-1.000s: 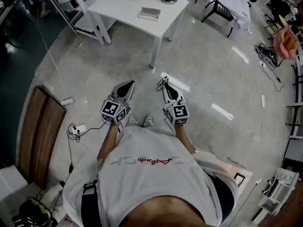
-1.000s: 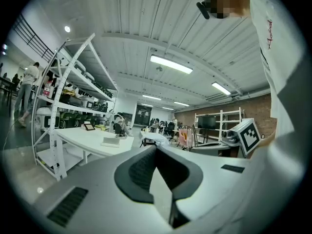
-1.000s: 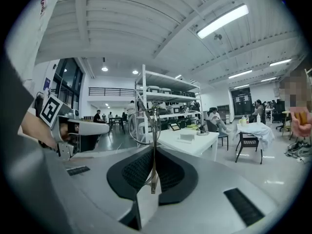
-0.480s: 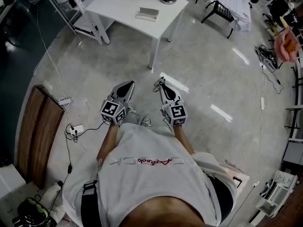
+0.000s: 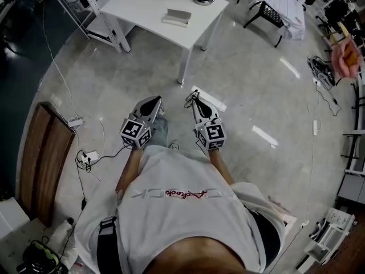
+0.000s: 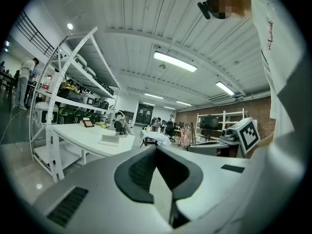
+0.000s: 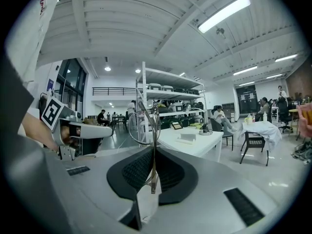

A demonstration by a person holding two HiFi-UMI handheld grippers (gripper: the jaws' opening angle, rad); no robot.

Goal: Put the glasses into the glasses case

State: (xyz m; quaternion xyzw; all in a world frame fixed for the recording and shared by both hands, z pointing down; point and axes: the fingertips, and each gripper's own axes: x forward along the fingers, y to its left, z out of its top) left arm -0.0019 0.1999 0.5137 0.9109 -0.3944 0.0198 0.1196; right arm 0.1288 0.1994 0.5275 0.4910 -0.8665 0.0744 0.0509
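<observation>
The grey floor (image 5: 256, 96) fills most of the head view, and the white table (image 5: 142, 4) stands well ahead of the person (image 5: 188, 210), who has both grippers out in front at waist height. Near the table's nearer right edge lies a flat pale box (image 5: 178, 17) that may be the glasses case, though it is too small to tell. The task looks barely begun: the glasses are in hand but nowhere near a case, so carrying, opening and placing all remain. The left gripper (image 5: 153, 101) has its jaws closed together on nothing. The right gripper (image 7: 154, 152) is nearly closed, pinching the glasses (image 7: 154, 130). They are thin wire-framed glasses with round lenses, standing upright out of the pads.
</observation>
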